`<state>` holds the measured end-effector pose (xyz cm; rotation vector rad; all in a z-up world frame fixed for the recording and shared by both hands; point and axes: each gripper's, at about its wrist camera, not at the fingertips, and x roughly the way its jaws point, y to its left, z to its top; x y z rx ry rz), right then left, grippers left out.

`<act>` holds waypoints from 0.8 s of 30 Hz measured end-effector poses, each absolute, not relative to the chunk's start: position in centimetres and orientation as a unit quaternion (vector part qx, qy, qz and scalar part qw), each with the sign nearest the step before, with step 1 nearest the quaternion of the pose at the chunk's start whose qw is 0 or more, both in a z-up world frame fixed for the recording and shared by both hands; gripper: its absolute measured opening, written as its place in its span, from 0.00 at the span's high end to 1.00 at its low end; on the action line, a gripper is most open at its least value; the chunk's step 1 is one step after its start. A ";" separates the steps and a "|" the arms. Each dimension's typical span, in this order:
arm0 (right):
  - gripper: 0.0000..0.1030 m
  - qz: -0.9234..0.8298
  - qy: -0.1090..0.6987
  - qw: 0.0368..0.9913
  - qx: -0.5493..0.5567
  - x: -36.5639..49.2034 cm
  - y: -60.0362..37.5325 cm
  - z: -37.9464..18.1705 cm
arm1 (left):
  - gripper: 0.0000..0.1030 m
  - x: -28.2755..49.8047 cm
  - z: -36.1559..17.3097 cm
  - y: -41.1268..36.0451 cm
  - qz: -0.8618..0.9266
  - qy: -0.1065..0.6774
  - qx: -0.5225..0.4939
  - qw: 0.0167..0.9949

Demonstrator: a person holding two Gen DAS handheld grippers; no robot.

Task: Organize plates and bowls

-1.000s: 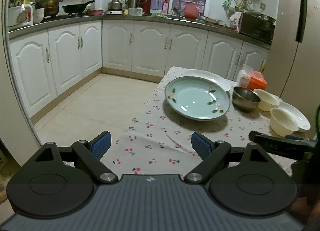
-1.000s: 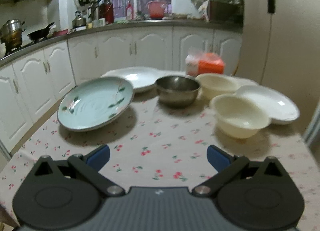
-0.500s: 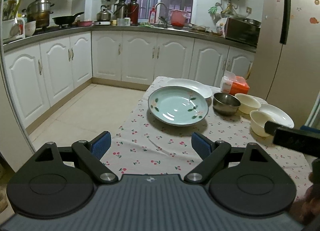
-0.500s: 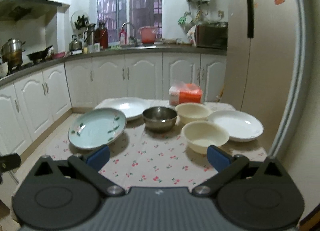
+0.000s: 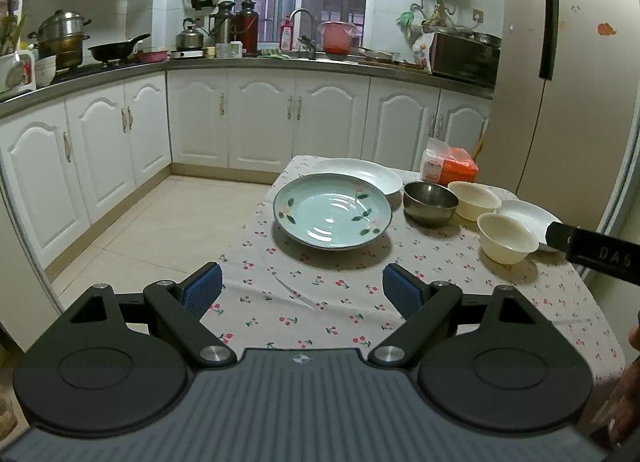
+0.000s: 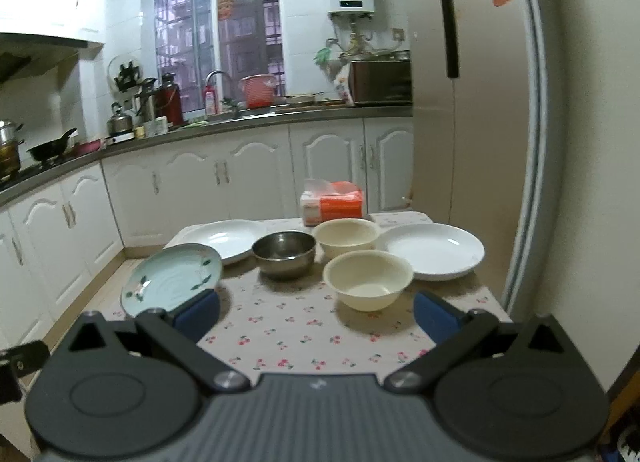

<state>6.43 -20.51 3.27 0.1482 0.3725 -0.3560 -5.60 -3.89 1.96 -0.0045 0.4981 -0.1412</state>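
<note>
Nothing sorted yet, judging by the layout. On the bench [image 6: 280, 326] all dishes sit loose in a spread: green plate [image 5: 332, 216] at the left edge, white plate [image 5: 360, 174] behind it, steel bowl [image 6: 284, 252] in the middle, two cream bowls [image 6: 368, 278] to its right, second white plate [image 6: 436, 248] far right. No stacks. Left tool [image 5: 302, 288] and right tool [image 6: 316, 312] both hang spread wide, empty, short of the dishes. All stacking is left to do.
</note>
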 end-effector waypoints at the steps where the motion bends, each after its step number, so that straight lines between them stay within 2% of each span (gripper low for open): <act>1: 0.01 -0.179 0.184 0.964 0.074 6.3 -20.6 3.2 | 0.00 -5.6 1.9 -4.0 -0.071 0.247 -0.001 0.966; 24: 0.00 -0.208 0.172 0.959 0.088 3.8 -22.1 2.0 | 0.00 -7.3 2.1 -4.2 -0.098 0.259 0.016 0.961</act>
